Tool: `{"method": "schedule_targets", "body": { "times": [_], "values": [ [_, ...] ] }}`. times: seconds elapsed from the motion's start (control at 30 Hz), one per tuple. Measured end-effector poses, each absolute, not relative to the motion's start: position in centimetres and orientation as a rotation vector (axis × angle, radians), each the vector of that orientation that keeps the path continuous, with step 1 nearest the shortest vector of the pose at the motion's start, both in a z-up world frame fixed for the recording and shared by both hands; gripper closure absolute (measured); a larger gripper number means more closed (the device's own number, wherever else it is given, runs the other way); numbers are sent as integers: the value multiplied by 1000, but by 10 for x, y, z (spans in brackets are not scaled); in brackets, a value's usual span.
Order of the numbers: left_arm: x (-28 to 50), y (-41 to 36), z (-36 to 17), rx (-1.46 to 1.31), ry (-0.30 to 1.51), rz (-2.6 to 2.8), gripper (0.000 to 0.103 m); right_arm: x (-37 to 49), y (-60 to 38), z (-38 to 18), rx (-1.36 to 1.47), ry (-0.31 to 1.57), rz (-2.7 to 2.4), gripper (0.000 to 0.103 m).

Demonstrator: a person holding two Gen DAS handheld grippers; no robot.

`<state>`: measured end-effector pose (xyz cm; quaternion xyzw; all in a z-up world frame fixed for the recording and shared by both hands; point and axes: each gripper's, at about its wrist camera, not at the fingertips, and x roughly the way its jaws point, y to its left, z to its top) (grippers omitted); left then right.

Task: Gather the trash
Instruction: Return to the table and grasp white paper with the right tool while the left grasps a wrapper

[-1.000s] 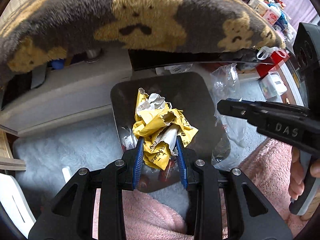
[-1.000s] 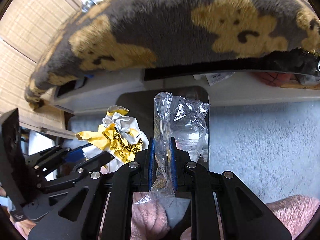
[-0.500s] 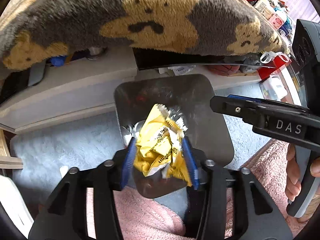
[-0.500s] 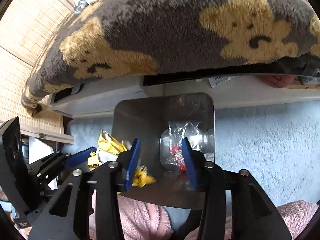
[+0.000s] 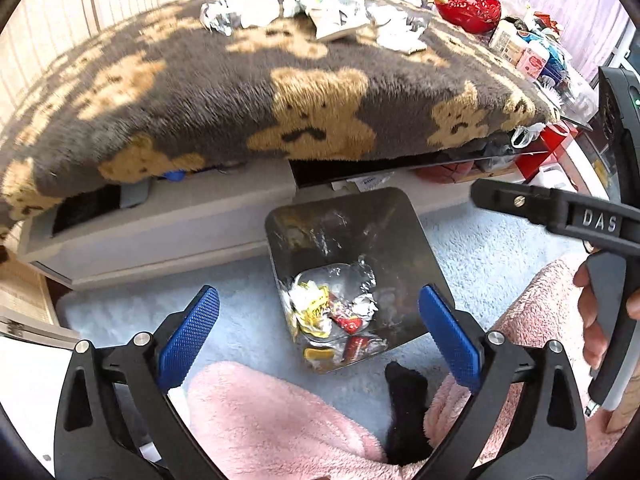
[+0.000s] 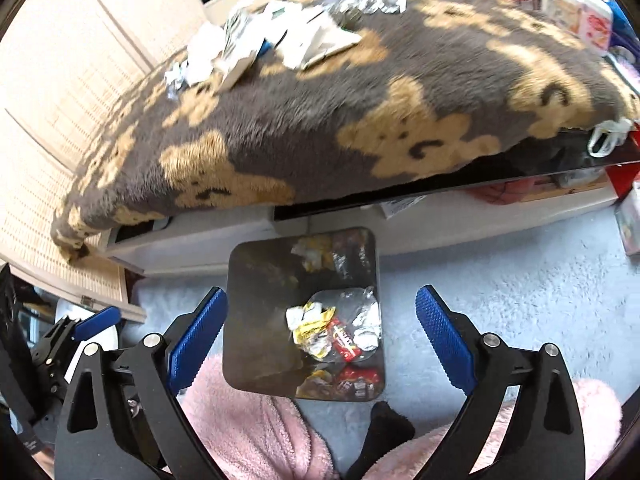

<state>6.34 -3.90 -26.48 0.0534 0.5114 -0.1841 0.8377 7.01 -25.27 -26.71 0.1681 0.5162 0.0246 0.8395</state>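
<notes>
Below, between the spread blue pads of the left gripper (image 5: 319, 332), sits the metal bin (image 5: 392, 220) on pale blue carpet (image 5: 240, 320); jaws are opening wide, nothing between them. Yellow crumpled wrapper (image 5: 310, 306) lies at the bin's bottom, well under the pads and apart from them, beside a red wrapper (image 5: 349, 324) and crinkled clear plastic (image 5: 360, 280). Right gripper (image 6: 321, 324) hangs likewise over the same bin (image 6: 260, 300), its jaws also opening wide and empty; in its view the yellow wrapper (image 6: 310, 326) rests low in the bin, the clear plastic (image 6: 364, 316) just right of it, the red wrapper (image 6: 344, 340) between. Neither gripper touches any trash. In the left wrist view the right gripper's black finger (image 5: 552, 212) reaches in from the right edge, a hand (image 5: 596, 320) on its handle. Grey blanket with tan bears (image 5: 280, 112) overhangs a low table behind the bin; more white paper scraps (image 5: 320, 12) lie on top of it, far from both tools. Pink fleece (image 5: 280, 420) and a black sock (image 5: 406, 400) fill the near foreground.
</notes>
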Motion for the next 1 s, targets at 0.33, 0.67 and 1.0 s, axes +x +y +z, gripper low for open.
{"method": "schedule_targets", "body": {
  "times": [0.33, 0.67, 1.0],
  "values": [
    [71, -14, -222, 83, 983, -336, 8, 75, -279, -223, 354, 959, -2, 3],
    [126, -6, -211, 77, 957, -279, 8, 126, -282, -204, 310, 880, 3, 4],
    [185, -11, -208, 68, 929, -282, 8, 189, -265, -225, 208, 868, 10, 25]
  ]
}}
